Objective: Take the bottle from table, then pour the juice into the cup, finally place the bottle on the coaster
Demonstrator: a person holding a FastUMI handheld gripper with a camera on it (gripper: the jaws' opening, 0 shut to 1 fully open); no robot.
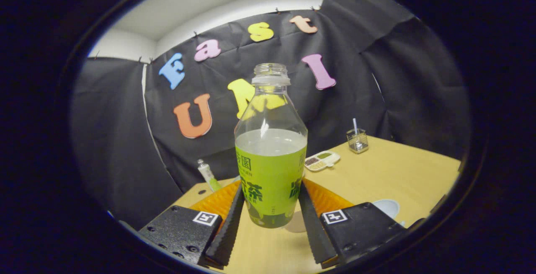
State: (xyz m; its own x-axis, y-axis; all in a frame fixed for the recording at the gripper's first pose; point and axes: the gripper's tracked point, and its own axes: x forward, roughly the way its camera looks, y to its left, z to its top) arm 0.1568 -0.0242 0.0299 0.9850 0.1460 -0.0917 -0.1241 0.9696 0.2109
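Here the worktop is a pale, smooth wooden board, tilted in the gripper view. On it, just behind the bottle, lies an orange ribbed mat whose edges fan out to either side of the bottle's base.

The bottle is clear plastic, uncapped, with a threaded neck and sloping shoulders; a green label wraps its lower half, and pale liquid fills it to just above the label's top edge. It stands between the jaws, whose ridged inner faces press on its lower sides, so the gripper is clamped on it. Whether its base touches the worktop I cannot tell.

At about 4 o'clock from the bottle, a white cup sits half hidden behind the right finger's block. At 1 o'clock lies a flat white divided dish holding dark and greenish bits. Farther along at 2 o'clock is a small clear square glass with a thin stick in it. At 9 o'clock a small tube leans near the worktop's edge.
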